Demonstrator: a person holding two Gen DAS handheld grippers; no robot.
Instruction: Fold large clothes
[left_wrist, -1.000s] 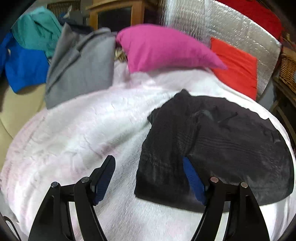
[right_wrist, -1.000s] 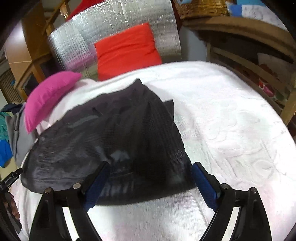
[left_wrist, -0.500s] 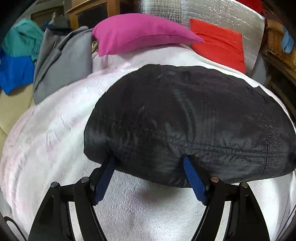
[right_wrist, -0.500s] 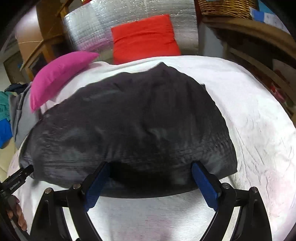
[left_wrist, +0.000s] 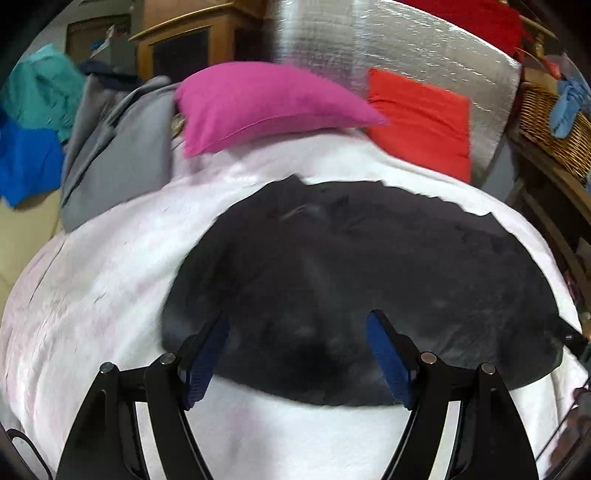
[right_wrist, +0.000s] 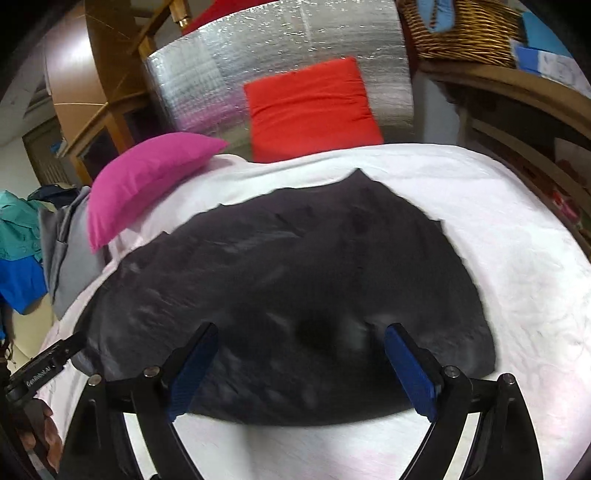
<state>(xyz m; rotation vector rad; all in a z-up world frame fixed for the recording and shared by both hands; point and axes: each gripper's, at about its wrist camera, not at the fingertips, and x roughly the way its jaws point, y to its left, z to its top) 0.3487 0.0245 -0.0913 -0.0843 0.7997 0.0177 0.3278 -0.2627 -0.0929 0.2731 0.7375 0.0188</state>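
Note:
A large black garment (left_wrist: 369, 258) lies spread wide on the white bedspread (left_wrist: 92, 295). My left gripper (left_wrist: 297, 321) hovers open over the garment's near left edge, its blue pads wide apart with nothing pinched. In the right wrist view the same black garment (right_wrist: 295, 258) fills the middle. My right gripper (right_wrist: 301, 328) stands open over its near edge, pads apart and gripping nothing. The left gripper's tip (right_wrist: 44, 365) and a hand (right_wrist: 40, 424) show at the left border.
A pink pillow (left_wrist: 258, 99) and a red cushion (left_wrist: 421, 118) lean at the bed's head against a silver foil panel (right_wrist: 280, 55). Grey clothing (left_wrist: 118, 155) and blue and teal clothes (left_wrist: 29, 162) pile at the left. A wicker basket (right_wrist: 458, 26) sits on wooden shelving at the right.
The garment, narrower and off to the side a second ago, puffed up close under both grippers and now lies wider and flatter. Both grippers have drawn back a little, still open.

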